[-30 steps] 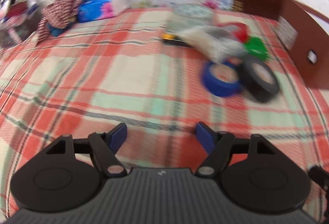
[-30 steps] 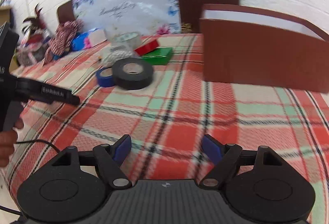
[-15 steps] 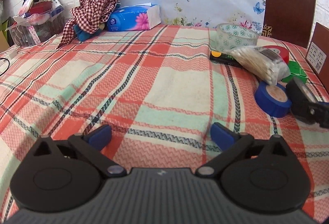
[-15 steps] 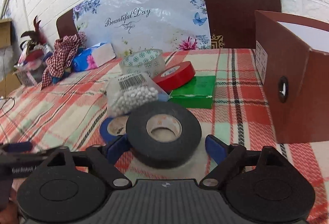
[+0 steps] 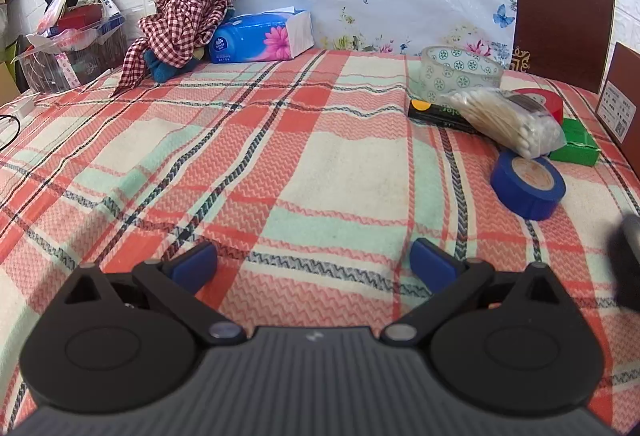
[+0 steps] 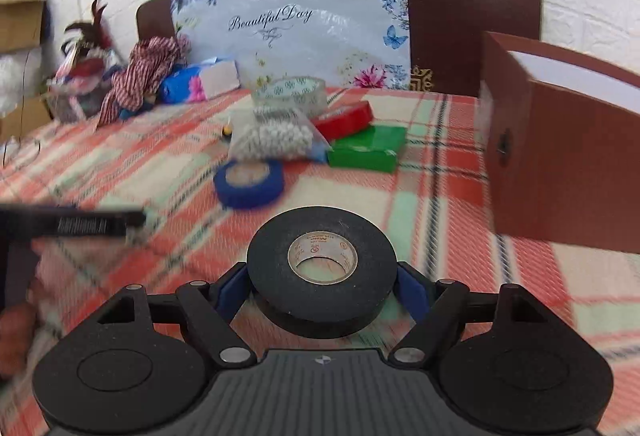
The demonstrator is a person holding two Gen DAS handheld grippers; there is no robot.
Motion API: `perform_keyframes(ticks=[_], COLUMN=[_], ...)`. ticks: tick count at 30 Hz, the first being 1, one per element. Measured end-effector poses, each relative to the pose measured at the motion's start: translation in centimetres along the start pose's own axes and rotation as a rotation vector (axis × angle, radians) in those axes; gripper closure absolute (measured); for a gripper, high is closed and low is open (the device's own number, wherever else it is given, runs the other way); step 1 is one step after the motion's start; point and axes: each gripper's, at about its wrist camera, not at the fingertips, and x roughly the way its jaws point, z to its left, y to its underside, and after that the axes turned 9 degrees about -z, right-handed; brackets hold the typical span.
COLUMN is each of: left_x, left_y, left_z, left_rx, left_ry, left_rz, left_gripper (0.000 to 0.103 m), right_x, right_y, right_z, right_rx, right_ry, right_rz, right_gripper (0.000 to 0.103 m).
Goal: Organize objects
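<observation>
Tape roll point(image 6: 322, 270): between my right gripper point(image 6: 322, 286) fingers — nearest me.
Second roll point(image 6: 249, 183): behind it, leftward.
Swab bag point(image 6: 276, 137): behind that roll.
Box point(image 6: 568, 163): right — well apart.

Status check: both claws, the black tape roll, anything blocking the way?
Right claw shut on black tape roll, roll flat between the fingers. Left claw open, empty, over the plaid cloth. Brown box ahead right, path unobstructed.
</observation>
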Motion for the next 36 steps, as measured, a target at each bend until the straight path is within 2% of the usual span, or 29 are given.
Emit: perform_keyframes(ticks=[3, 7, 8, 9, 10, 13, 15, 18, 21, 24, 26, 27, 29, 31, 34, 36], left_x=[-0.1, -0.8, -1.2, -1.8, -2.3, -4.5, -5.9, -7.0, -7.8, -7.9, -8.0, -8.4, -8.8, -8.7, -8.9, -10.1], left_y=[0.0, -0.2, -0.3, -0.5, -0.9, -2.0, -2.6, -3.1, -3.0, -2.0, -1.5, -1.3, -1.1, -1.3, -3.1, -5.3], left_z=[-0.1, -1.0, -1.5, -2.0, -2.7, -6.5, -10.0, -14.9, -19.0, -22.0, -23.1, -23.5, -23.9, -24.4, -24.5, -24.5], left_rx=[0.006, 0.032, 0.038, 0.027, 0.005, 0.001, 0.061, 0.121, 0.164, 0.232, 0.245, 0.259, 0.28, 0.314, 0.297, 0.294], left_ry=[-0.008, -0.049, -0.054, -0.022, 0.054, 0.296, 0.416, 0.564, 0.659, 0.672, 0.711, 0.717, 0.738, 0.689, 0.683, 0.697], left_rz=[-0.002, 0.008, 0.017, 0.036, 0.066, 0.115, 0.127, 0.197, 0.249, 0.307, 0.343, 0.329, 0.302, 0.285, 0.255, 0.178], left_gripper=[0.0, 0.001, 0.004, 0.014, 0.023, 0.034, 0.034, 0.035, 0.036, 0.039, 0.039, 0.04, 0.055, 0.069, 0.069, 0.069], right_x=[-3.7, -7.1, -7.6, -8.0, -8.3, -8.7, -8.5, -8.5, -8.9, -9.0, -9.0, -8.9, -8.6, -8.8, -9.5, -10.3], right_y=[1.7, 3.3, 3.5, 3.7, 3.8, 4.5, 4.6, 4.6, 4.5, 4.5, 4.4, 4.3, 4.1, 3.9, 3.1, 1.9], right_z=[-1.5, -5.1, -5.7, -6.2, -6.5, -6.0, -5.6, -5.9, -6.6, -6.7, -6.9, -7.0, -7.2, -7.3, -7.3, -7.2], right_rx=[-0.047, 0.042, 0.073, 0.092, 0.097, 0.062, 0.029, 0.039, 0.076, 0.077, 0.072, 0.077, 0.074, 0.07, 0.063, 0.014], right_ry=[0.071, 0.202, 0.223, 0.234, 0.235, 0.235, 0.234, 0.213, 0.19, 0.178, 0.168, 0.162, 0.161, 0.151, 0.143, 0.172], right_rz=[0.005, -0.002, -0.003, -0.006, -0.009, -0.02, -0.021, -0.027, -0.032, -0.03, -0.021, -0.014, -0.003, -0.017, -0.086, -0.189], right_gripper=[0.026, 0.026, 0.027, 0.026, 0.025, 0.025, 0.024, 0.024, 0.025, 0.025, 0.025, 0.025, 0.029, 0.03, 0.03, 0.03])
